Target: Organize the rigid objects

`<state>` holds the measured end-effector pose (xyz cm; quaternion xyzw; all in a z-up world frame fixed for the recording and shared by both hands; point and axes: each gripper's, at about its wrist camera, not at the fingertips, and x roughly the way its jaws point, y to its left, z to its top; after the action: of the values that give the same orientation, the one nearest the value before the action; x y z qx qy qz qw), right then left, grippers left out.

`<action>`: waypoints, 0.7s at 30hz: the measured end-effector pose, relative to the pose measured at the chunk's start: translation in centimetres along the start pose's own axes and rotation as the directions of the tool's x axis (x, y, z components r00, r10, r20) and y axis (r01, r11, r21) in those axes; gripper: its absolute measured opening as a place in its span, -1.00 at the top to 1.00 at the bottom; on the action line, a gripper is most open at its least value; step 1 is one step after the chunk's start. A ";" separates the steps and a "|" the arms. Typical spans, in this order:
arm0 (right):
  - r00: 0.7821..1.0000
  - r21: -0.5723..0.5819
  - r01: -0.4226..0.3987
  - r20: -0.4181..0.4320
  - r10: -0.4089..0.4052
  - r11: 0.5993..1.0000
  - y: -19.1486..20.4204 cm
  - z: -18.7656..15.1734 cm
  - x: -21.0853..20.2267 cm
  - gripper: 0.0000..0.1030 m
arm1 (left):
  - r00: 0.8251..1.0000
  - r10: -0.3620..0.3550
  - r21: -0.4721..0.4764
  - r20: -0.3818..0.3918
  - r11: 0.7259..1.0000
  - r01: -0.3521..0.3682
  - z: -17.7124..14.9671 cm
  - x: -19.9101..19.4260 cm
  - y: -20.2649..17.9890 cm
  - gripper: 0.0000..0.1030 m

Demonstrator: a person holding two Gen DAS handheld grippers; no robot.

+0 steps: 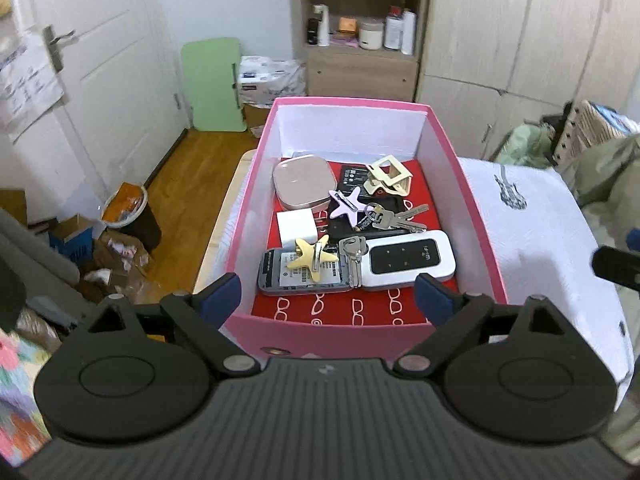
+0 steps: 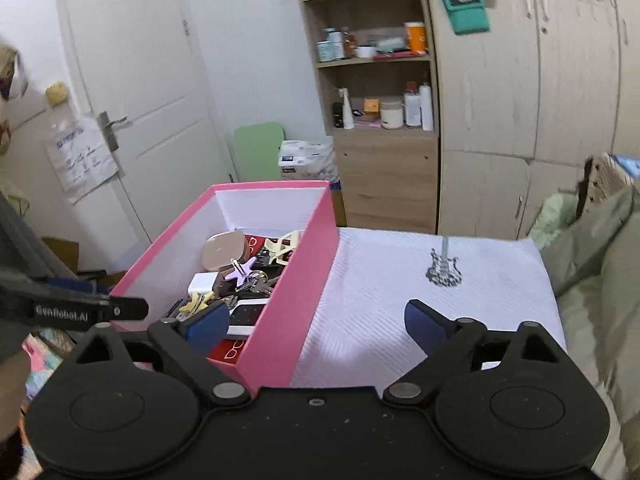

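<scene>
matt pink cardboard box [image 1: 244,216], metal keys [image 1: 400,218], quilted white cloth [image 1: 536,240], glossy wood floor [image 1: 188,176].

My left gripper [image 1: 327,294] is wide open and holds nothing; it hovers at the near end of the box [image 1: 256,184], its fingers pointing over the box. My right gripper [image 2: 317,322] is also wide open and empty, above the right wall of the box.

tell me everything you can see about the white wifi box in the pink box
The wifi box is a small rounded-corner slab, apparently glossy white plastic, with a black oval panel on top showing faint icons and "Wi-Fi" lettering. It lies flat, face up, near the front right of the pink box, on the red lining. A silver key lies against its left end. Neither tool touches it.
</scene>
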<state>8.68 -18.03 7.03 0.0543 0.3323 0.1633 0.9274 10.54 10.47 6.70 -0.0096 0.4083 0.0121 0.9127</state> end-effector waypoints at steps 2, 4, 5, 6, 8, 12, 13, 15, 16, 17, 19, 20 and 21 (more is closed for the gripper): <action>1.000 0.035 0.015 -0.006 -0.015 0.999 -0.8 -0.1 -0.3 -0.91 | 1.000 -0.021 -0.020 -0.001 1.000 0.021 -0.3 0.1 -0.1 -0.83; 0.999 0.048 0.049 -0.016 -0.048 0.998 -1.4 -0.2 -0.7 -0.92 | 1.000 -0.030 -0.029 -0.005 0.999 0.030 -0.6 0.1 -0.3 -0.83; 0.998 0.040 0.055 -0.021 -0.055 0.998 -1.5 -0.3 -0.8 -0.92 | 1.000 -0.028 -0.028 -0.003 0.999 0.028 -0.8 0.1 -0.5 -0.83; 0.998 0.029 0.057 -0.019 -0.057 0.998 -1.5 -0.4 -1.1 -0.92 | 1.000 -0.024 -0.027 -0.003 0.999 0.024 -0.9 0.0 -0.6 -0.83; 0.999 0.013 0.053 -0.001 -0.052 0.999 -1.5 -0.8 -1.7 -0.92 | 1.000 -0.015 -0.026 -0.006 1.000 0.015 -1.2 -0.1 -0.9 -0.83; 0.998 -0.021 0.066 0.013 -0.065 0.998 -1.1 -1.8 -2.3 -0.92 | 1.000 -0.020 -0.014 -0.020 1.000 0.020 -1.9 -0.3 -1.4 -0.83; 0.996 -0.036 0.088 0.025 -0.087 0.996 -0.9 -1.9 -2.4 -0.92 | 1.000 -0.014 -0.006 -0.023 1.000 0.014 -2.2 -0.4 -1.6 -0.83; 0.992 -0.050 0.122 0.048 -0.120 0.991 -0.4 -2.2 -2.7 -0.91 | 1.000 -0.011 0.010 -0.029 1.000 0.012 -2.6 -0.5 -2.0 -0.83; 0.990 -0.053 0.128 0.057 -0.125 0.990 -0.3 -2.3 -2.8 -0.92 | 0.999 -0.014 0.013 -0.030 1.000 0.015 -2.7 -0.6 -2.1 -0.83; 0.990 -0.055 0.130 0.064 -0.126 0.990 -0.2 -2.4 -3.0 -0.91 | 0.999 -0.019 0.010 -0.031 1.000 0.020 -2.9 -0.7 -2.2 -0.83; 0.989 -0.059 0.131 0.074 -0.127 0.990 0.0 -2.6 -3.2 -0.92 | 1.000 -0.021 0.009 -0.023 1.000 0.022 -3.1 -0.8 -2.4 -0.83; 0.988 -0.062 0.134 0.079 -0.129 0.989 0.1 -2.7 -3.4 -0.92 | 1.000 -0.019 0.011 -0.015 1.000 0.019 -3.2 -1.0 -2.6 -0.84; 0.988 -0.066 0.139 0.083 -0.133 0.988 0.2 -2.7 -3.5 -0.92 | 1.000 -0.016 0.012 -0.009 1.000 0.016 -3.3 -1.1 -2.7 -0.90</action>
<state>4.36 -19.00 7.04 0.0048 0.2924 0.1092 0.9500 7.42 7.63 5.31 -0.0076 0.4125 0.0022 0.9109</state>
